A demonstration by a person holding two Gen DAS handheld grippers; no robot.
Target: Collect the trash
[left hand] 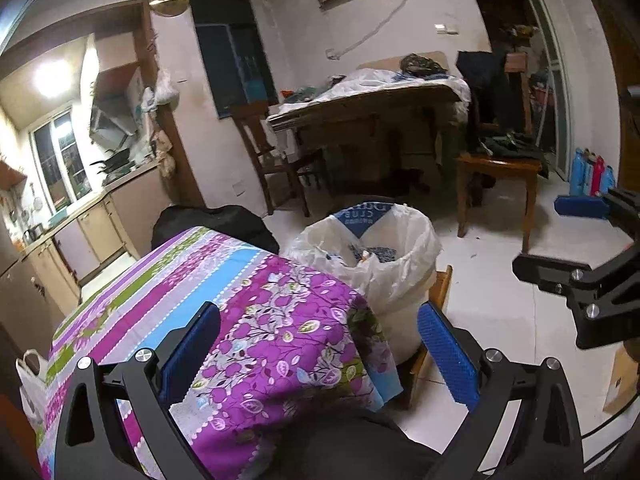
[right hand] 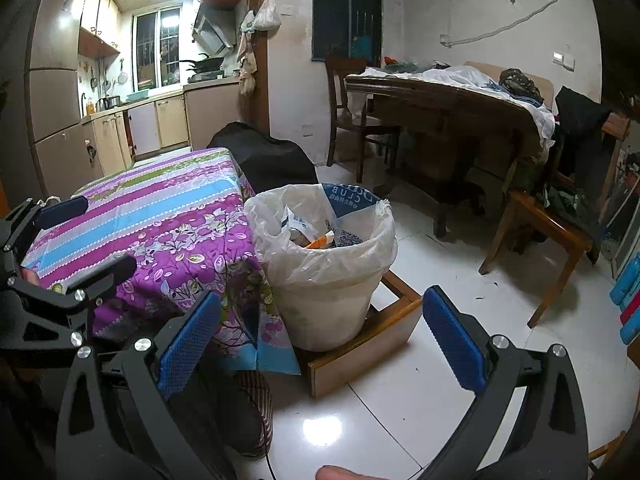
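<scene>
**Both grippers empty above a lined bin, no loose trash in sight**

Blue finger pads (left hand: 448, 354) of the left gripper (left hand: 320, 354) stand wide apart with nothing between them, poised over the corner of the floral tablecloth (left hand: 248, 320). The right gripper (right hand: 320, 344) is spread just as wide and empty, hanging above the tiled floor (right hand: 440, 360) near the bin's base.

The task's thing, the white trash bin (right hand: 324, 304) with its plastic liner bag (right hand: 304, 256), stands just beside the table corner, on a low wooden tray (right hand: 360, 356). Paper and wrappers already lie inside it. No loose trash shows on the cloth or the nearby floor, so the next piece probably has to be found elsewhere.

Likely risks: the liner's loose rim could snag on a finger and pull free of the bin; the overhanging cloth could catch in the left jaws and drag; a knock could tip the bin off its tray.

Farther out, a black bag (right hand: 264, 160) sits behind the table, a wooden chair (right hand: 540, 232) and a cluttered dining table (right hand: 440, 104) crowd the floor beyond, and the kitchen counter (right hand: 160, 100) lies at the back left.
</scene>
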